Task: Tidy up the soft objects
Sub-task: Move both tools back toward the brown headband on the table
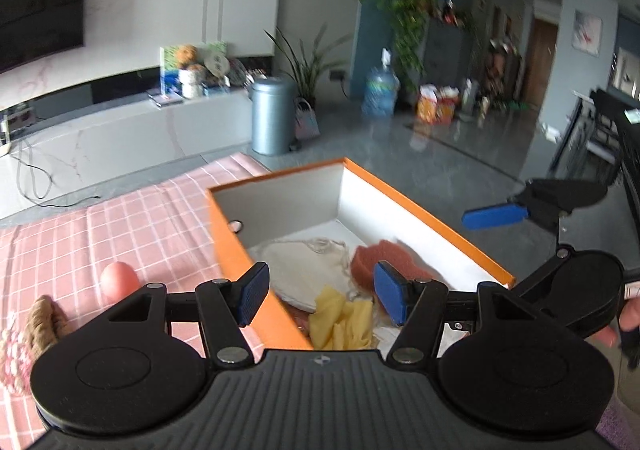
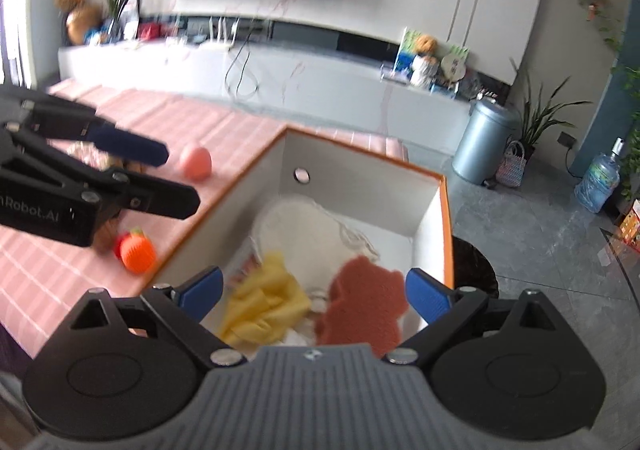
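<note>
Inside one orange box [image 2: 448, 234]: one white pouch [image 2: 304, 226], yellow cloth [image 2: 264, 302], red sponge [image 2: 360, 306], both grippers, left [image 1: 322, 294] and right [image 2: 314, 298], spread, empty.

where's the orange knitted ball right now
In the right wrist view, the orange knitted ball lies on the pink checked cloth, left of the orange box, below the pink egg.

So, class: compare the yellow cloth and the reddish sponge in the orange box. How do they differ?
The yellow cloth is crumpled into folds; the reddish sponge lies flat, with a lumpy, cut-out outline. The cloth is pale yellow and looks smooth, the sponge dull red and porous. In the right wrist view the cloth lies left, the sponge right. Both rest inside the orange box.
</note>
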Available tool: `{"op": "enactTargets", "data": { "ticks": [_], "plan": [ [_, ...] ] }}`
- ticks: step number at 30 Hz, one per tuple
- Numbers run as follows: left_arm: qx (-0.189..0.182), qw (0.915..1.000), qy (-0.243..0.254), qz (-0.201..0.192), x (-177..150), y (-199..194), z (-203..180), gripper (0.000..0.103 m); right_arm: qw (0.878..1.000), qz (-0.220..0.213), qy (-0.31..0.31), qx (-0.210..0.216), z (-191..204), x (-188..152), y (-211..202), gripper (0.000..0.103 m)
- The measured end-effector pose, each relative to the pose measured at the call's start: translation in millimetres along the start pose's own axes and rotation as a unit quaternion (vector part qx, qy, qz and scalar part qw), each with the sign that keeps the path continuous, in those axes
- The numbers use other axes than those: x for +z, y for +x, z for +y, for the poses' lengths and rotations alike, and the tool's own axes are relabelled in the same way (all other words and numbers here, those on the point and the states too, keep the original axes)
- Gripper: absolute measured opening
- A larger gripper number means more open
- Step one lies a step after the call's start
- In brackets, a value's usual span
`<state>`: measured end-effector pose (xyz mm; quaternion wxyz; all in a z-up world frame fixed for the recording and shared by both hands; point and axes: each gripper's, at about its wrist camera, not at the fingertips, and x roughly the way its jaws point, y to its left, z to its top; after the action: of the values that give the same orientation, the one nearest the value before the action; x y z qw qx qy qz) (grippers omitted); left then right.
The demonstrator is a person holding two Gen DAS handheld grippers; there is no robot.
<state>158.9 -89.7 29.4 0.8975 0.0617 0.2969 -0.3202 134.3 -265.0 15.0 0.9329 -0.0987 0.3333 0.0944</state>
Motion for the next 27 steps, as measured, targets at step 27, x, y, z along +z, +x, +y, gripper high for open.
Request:
{"op": "enactTargets", "data": {
  "ticks": [27],
  "plan": [
    [0.124, 0.9754, -0.176, -0.046, -116.1, -102.9, 103.9, 0.071, 0.996, -0.075, 0.031, 0.036, 165.8, -16.0, 25.1, 0.1]
  ]
}}
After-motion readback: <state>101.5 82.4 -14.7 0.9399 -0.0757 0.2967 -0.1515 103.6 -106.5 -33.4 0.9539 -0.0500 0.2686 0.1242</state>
